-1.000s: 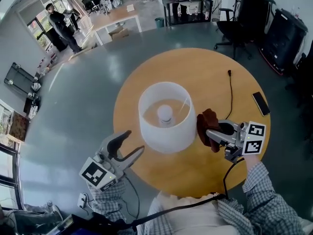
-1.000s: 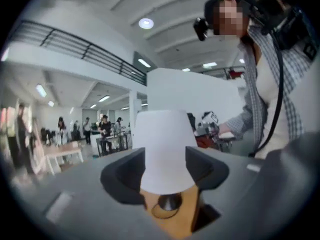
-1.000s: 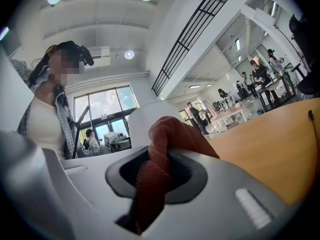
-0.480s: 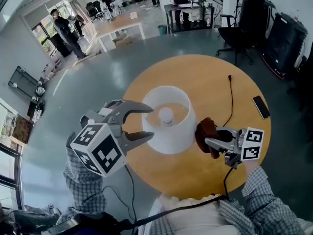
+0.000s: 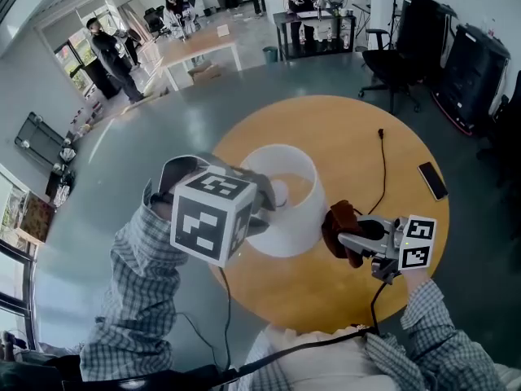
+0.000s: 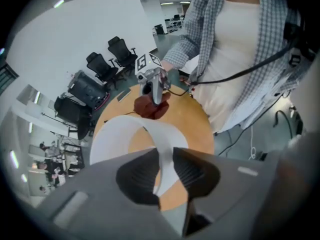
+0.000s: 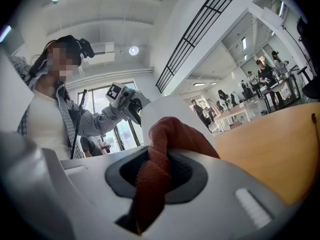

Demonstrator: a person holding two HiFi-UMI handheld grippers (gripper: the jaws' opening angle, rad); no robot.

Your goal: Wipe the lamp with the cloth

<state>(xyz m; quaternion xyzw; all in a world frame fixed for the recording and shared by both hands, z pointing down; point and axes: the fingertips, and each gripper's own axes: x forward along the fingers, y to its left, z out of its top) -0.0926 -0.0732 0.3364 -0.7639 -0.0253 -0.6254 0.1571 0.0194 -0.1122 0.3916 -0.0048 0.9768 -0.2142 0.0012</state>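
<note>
A white lamp with a cylindrical shade (image 5: pixel 286 222) and a bulb (image 5: pixel 279 192) stands mid-way on the round wooden table (image 5: pixel 358 137). My left gripper (image 5: pixel 262 206) points down over the shade's left rim, largely hidden behind its marker cube. In the left gripper view the shade's wall (image 6: pixel 116 134) runs between the jaws of this gripper (image 6: pixel 165 171); they are closing around it, with a little gap still showing. My right gripper (image 5: pixel 346 239) is shut on a rust-red cloth (image 5: pixel 340 225), held level against the shade's right side. The cloth (image 7: pixel 167 139) bulges out between its jaws.
A black cable (image 5: pixel 384 161) trails across the table's far right, and a dark phone (image 5: pixel 434 180) lies near the right edge. Office chairs (image 5: pixel 391 51) and black cases stand beyond the table. People stand by desks at the far end of the room.
My left gripper rose from beside the table's near-left edge, rolled to point down over the shade's rim, and its jaws narrowed around the wall. The right gripper and cloth stayed put.
</note>
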